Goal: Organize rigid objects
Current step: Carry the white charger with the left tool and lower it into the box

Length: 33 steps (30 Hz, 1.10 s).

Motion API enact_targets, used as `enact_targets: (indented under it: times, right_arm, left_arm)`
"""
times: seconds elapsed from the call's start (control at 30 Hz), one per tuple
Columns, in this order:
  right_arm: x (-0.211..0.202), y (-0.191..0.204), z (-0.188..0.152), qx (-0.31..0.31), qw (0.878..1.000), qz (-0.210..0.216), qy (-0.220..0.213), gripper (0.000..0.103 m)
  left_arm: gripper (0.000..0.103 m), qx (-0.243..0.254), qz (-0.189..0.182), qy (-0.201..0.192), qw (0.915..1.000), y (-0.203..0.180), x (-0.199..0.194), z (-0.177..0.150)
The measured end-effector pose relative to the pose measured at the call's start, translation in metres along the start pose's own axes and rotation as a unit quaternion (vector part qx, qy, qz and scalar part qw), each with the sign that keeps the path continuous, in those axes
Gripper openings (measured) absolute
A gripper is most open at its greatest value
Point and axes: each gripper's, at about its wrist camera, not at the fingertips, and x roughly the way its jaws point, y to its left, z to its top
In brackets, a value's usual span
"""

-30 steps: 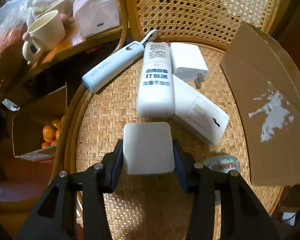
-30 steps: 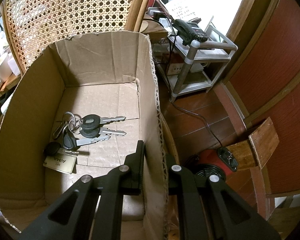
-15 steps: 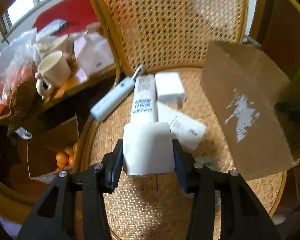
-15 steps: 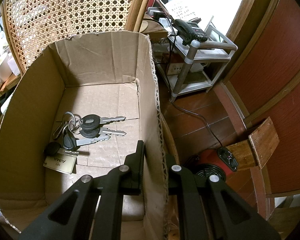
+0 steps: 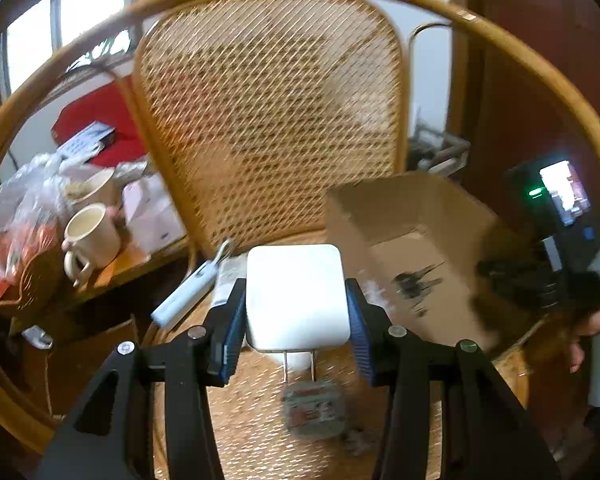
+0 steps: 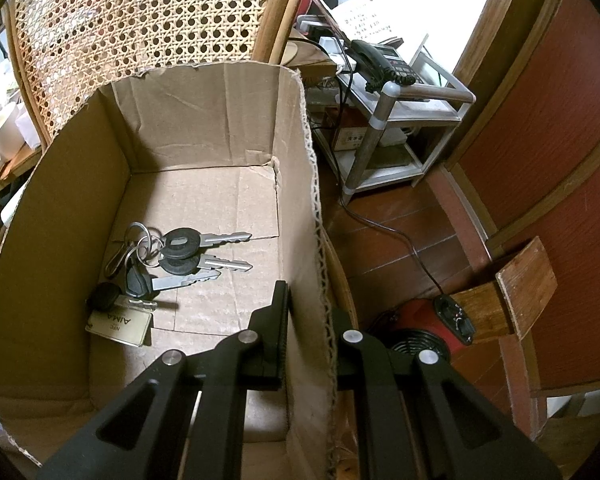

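Observation:
My left gripper (image 5: 296,312) is shut on a white plug charger (image 5: 296,296), its two prongs pointing down, held in the air above the wicker chair seat (image 5: 252,420). To its right stands the open cardboard box (image 5: 416,216) with a bunch of keys (image 5: 416,280) on its floor. My right gripper (image 6: 308,344) is shut on the box's right wall (image 6: 304,216), one finger inside, one outside. The keys (image 6: 176,256) and a tag (image 6: 120,324) lie in the box, left of that gripper. A light blue slim device (image 5: 184,296) and a white remote (image 5: 226,280) lie on the seat behind the charger.
A small flat packet (image 5: 314,410) lies on the seat below the charger. Mugs (image 5: 88,236) and bags crowd a side table at left. A person's hand (image 5: 592,320) shows at far right. A phone stand (image 6: 380,80) and a red fan (image 6: 424,324) sit on the floor right of the box.
My left gripper has risen and tilted up with the charger, so the chair back and the box's inside now show. The right gripper and box have not moved.

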Motion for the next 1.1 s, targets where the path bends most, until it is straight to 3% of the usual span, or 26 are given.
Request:
enact_targets:
  times: [0.23,0.67,0.93,1.1]
  right_arm:
    - [0.000,0.000,0.000,0.001,1.000,0.000,0.000,0.012]
    - [0.000,0.001,0.000,0.000,1.000,0.000,0.000,0.012]
    - [0.000,0.001,0.000,0.000,1.000,-0.001,0.000,0.012]
    - [0.000,0.001,0.001,0.000,1.000,-0.001,0.000,0.012]
  left_arm:
    - [0.045,0.004,-0.048,-0.031,0.9983,-0.029,-0.012,0.008]
    - [0.045,-0.017,-0.128,0.021,0.9915,-0.070,0.012,0.012]
    - [0.045,-0.022,-0.117,0.062,0.9910,-0.070,0.028,0.007]
    - [0.046,-0.028,-0.110,0.058,0.9918,-0.063,0.027,0.006]
